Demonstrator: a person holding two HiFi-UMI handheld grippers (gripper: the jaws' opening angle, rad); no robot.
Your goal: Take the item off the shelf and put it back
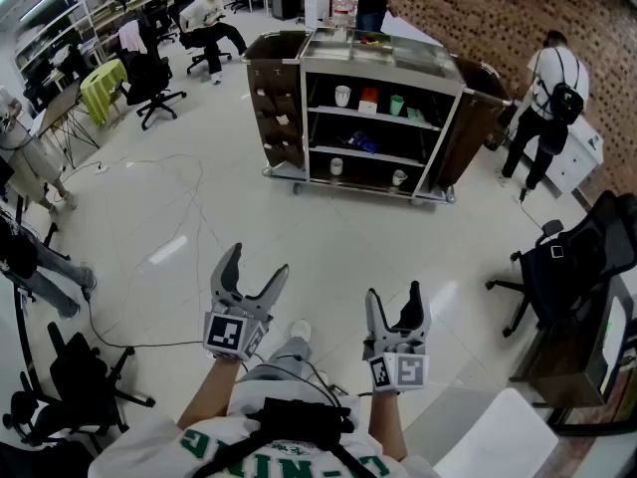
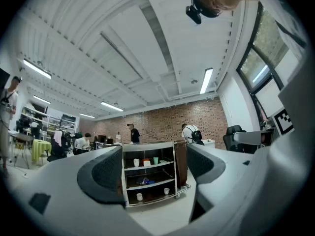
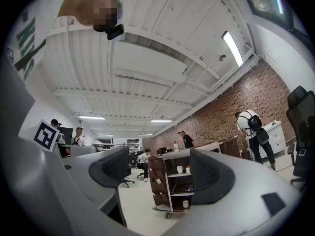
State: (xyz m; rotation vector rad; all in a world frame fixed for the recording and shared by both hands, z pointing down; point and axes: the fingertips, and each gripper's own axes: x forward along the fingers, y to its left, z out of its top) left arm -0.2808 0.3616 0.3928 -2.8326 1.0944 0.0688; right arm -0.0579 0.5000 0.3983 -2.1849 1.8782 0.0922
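White glossy floor (image 1: 299, 217) fills most of the head view, and a brick wall (image 1: 498, 8) closes the room at the far side. Between them stands the shelf (image 1: 383, 71), a wheeled unit with three open levels, well apart from you across bare floor. One person with a backpack (image 1: 547, 98) stands just beside its right end, and a black office chair (image 1: 567, 267) is at your right.

Your left gripper (image 1: 258, 259) and your right gripper (image 1: 394, 292) hang in front of your body, both aimed toward the shelf. Each one is released: the jaws stand wide apart, and each gripper's own view shows only the distant shelf between the pads, so nothing is held.

The things of the task sit on the shelf. On the upper level you have a white cup (image 1: 342, 95), a red item (image 1: 369, 99) and a green cup (image 1: 396, 105). A blue object (image 1: 360, 142) lies on the middle level. Two small white cups (image 1: 336, 166) stand on the lowest level. Which of them you must take, I cannot tell.

I judge the step in hand to be the approach; no picking has begun. The next move calls for walking to the shelf front, choosing one item, and bringing one open gripper level around it without knocking its neighbours.
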